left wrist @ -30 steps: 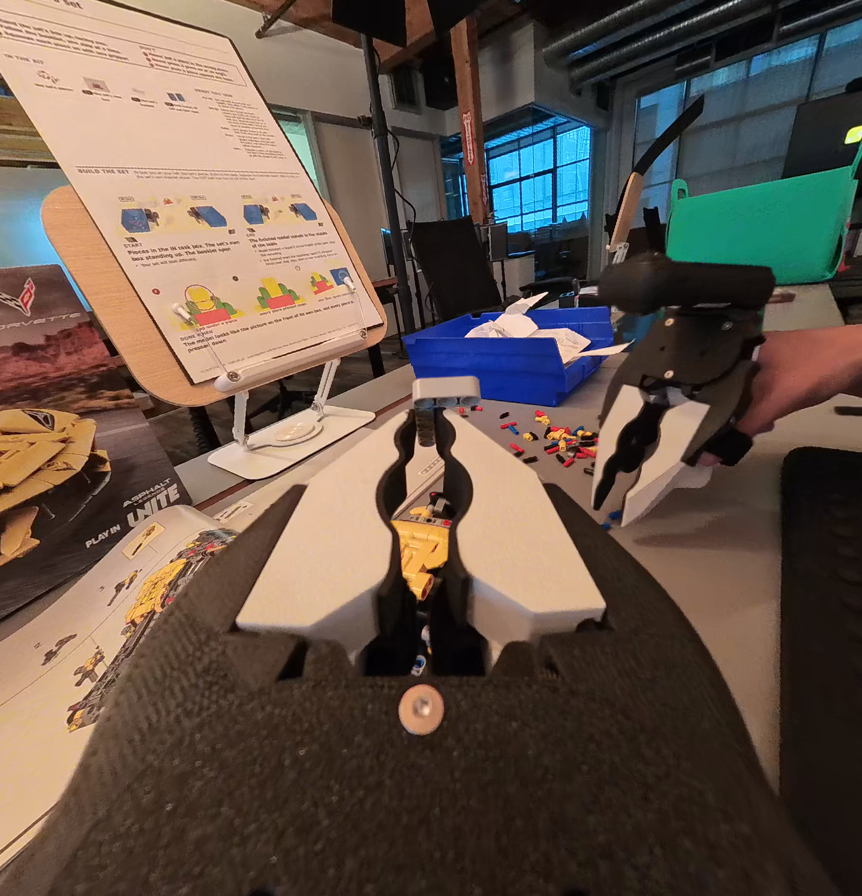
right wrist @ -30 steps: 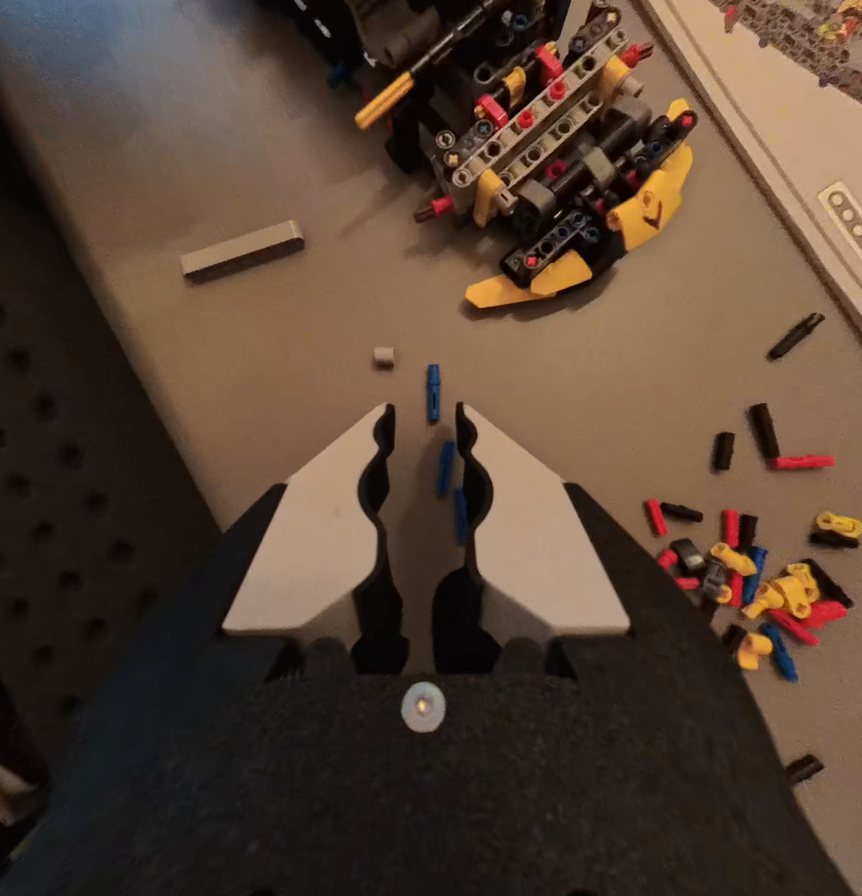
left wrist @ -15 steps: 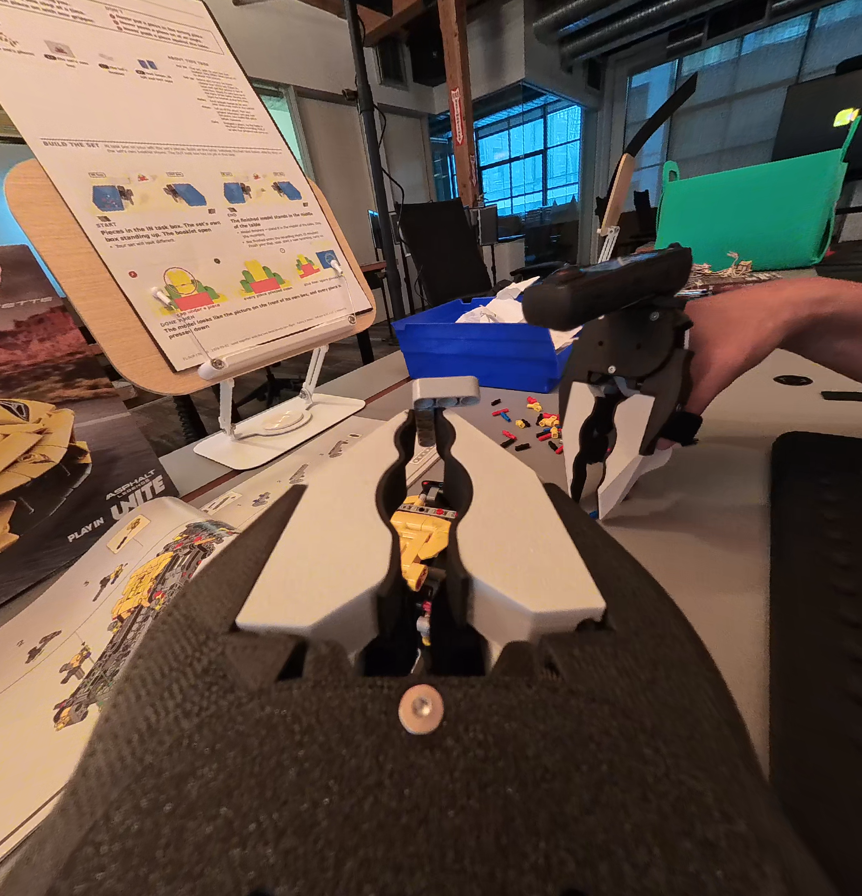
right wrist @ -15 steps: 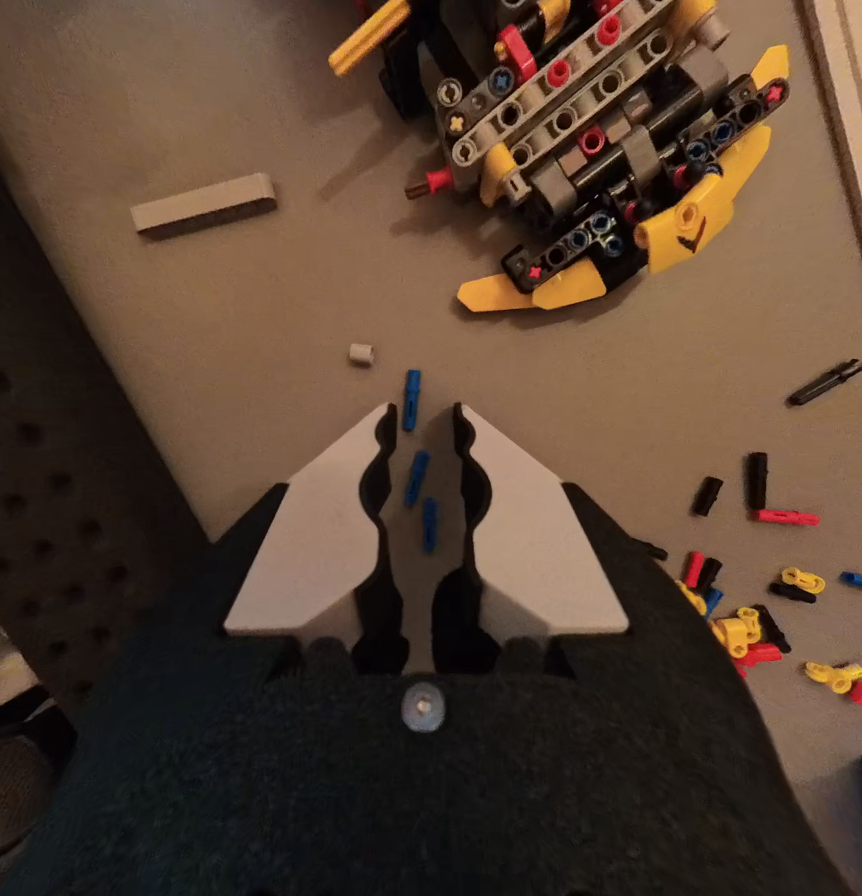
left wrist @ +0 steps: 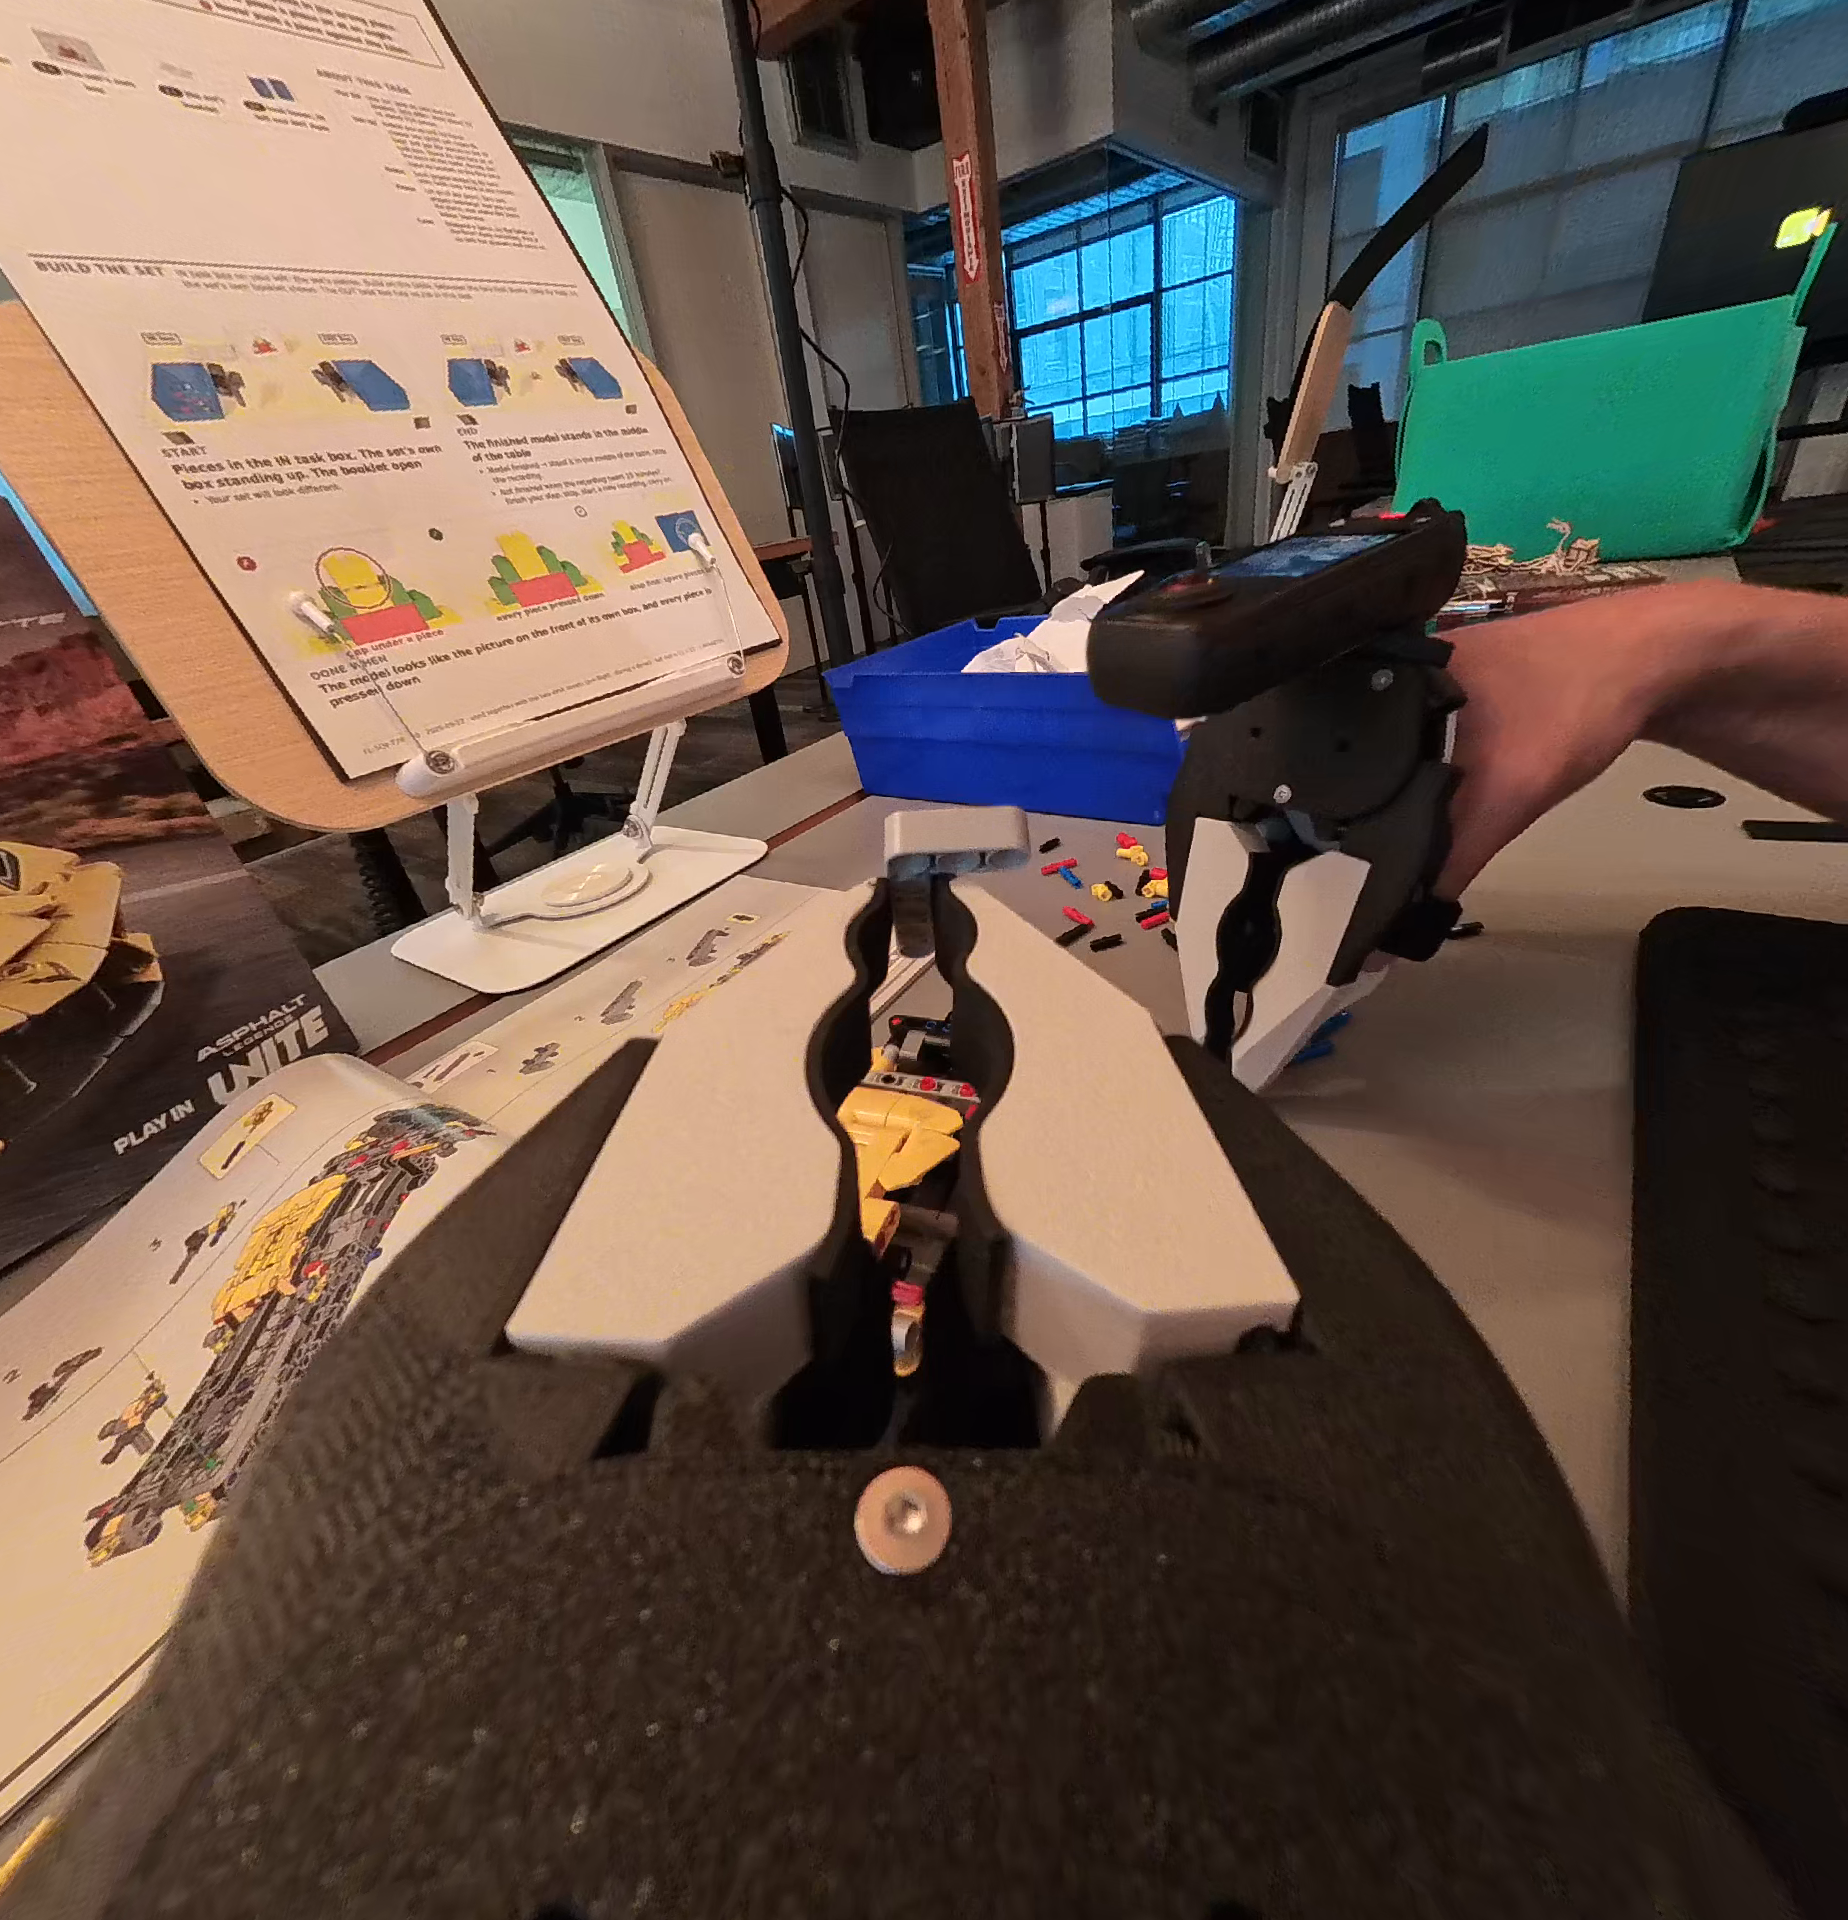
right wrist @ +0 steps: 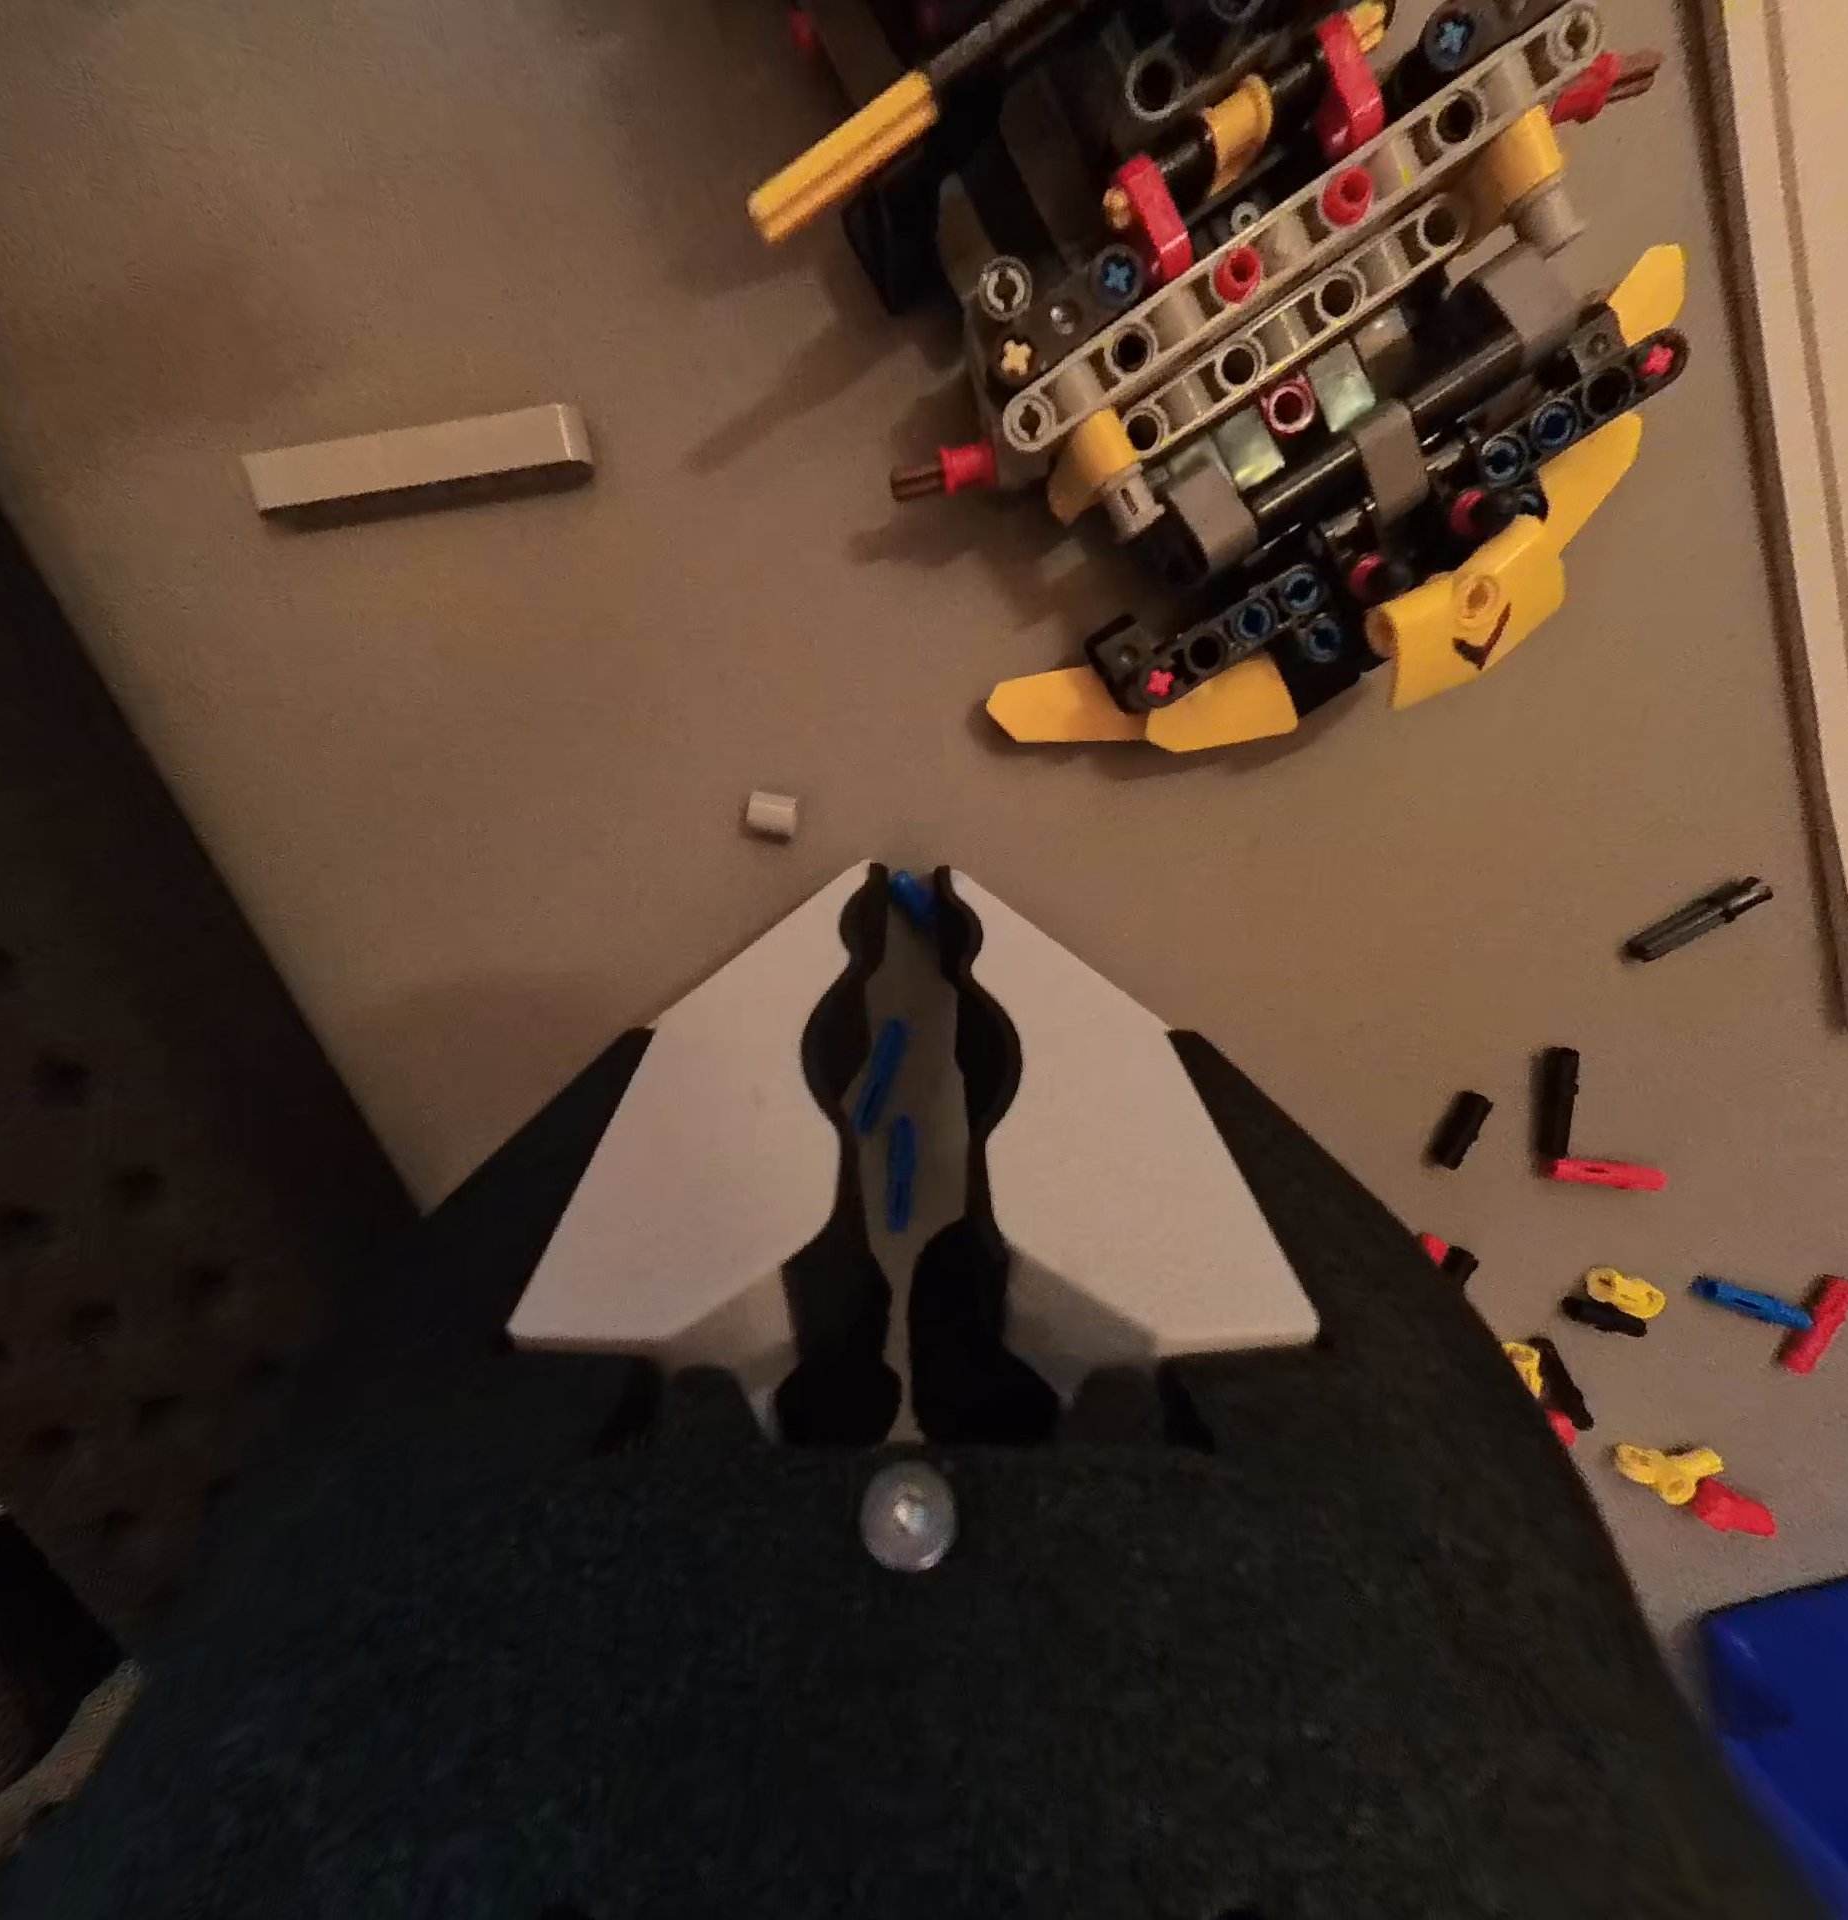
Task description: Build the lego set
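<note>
Pinching a small blue plastic pin, the right gripper needed lifting; the left gripper clenched a grey beam piece.

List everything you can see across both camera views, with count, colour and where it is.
Part-built model: one, black, grey, yellow, on the grey table.
Grey beam: one, flat on the table, left of the model.
Grey bush: one, by the right fingertips.
Blue pins: three; two loose under the right fingers, one pinched.
Loose pins: many, red, black, yellow, blue, scattered right.
Blue bin: one, far side.
Instruction sheet on stand: one, left.
Open booklet: one, left.
Set box: one, far left.
Green bag: one, background.
Left hand-held gripper: shut on a grey connector.
Right hand-held gripper: shut on a blue pin.
Hand: one, holding it.
</note>
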`<state>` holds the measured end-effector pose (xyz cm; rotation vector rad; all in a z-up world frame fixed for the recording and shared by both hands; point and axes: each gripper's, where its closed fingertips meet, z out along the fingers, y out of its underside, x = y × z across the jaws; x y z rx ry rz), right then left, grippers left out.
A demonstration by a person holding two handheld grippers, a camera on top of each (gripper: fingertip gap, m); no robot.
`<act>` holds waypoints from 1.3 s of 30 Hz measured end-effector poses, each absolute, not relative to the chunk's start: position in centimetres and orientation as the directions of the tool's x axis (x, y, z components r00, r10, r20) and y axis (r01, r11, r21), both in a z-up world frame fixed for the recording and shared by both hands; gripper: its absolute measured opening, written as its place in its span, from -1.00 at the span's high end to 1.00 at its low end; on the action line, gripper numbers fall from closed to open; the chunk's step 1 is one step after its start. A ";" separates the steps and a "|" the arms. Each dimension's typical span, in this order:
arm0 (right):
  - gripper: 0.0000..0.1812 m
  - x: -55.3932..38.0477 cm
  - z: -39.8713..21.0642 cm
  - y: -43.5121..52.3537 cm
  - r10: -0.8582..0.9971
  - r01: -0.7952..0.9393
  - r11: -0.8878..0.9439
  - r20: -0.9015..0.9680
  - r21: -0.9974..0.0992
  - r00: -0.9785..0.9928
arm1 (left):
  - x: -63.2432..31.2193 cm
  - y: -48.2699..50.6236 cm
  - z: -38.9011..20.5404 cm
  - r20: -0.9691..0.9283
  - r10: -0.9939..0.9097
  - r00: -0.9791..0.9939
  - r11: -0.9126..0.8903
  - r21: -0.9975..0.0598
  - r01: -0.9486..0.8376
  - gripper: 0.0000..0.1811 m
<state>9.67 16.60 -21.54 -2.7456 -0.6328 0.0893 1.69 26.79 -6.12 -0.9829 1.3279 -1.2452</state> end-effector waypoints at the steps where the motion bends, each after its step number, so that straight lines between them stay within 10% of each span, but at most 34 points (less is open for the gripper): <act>1: 0.93 9.8 -21.5 16.7 0.427 0.404 -0.853 0.004 -0.331 0.904 | 1.8 26.8 -6.2 -0.140 -0.980 -0.144 0.131 -0.989 0.072 0.92; 16: 0.96 11.0 -13.4 16.7 0.279 -0.229 -0.599 -0.468 -0.767 0.838 | 2.3 26.2 -7.5 -0.160 -0.974 -0.157 0.160 -0.987 0.010 0.92; 39: 0.99 2.4 -2.5 24.5 0.459 -0.741 -0.011 -0.662 -0.671 0.593 | 1.8 22.0 -5.7 -0.105 -0.948 -0.302 0.074 -0.991 0.113 0.92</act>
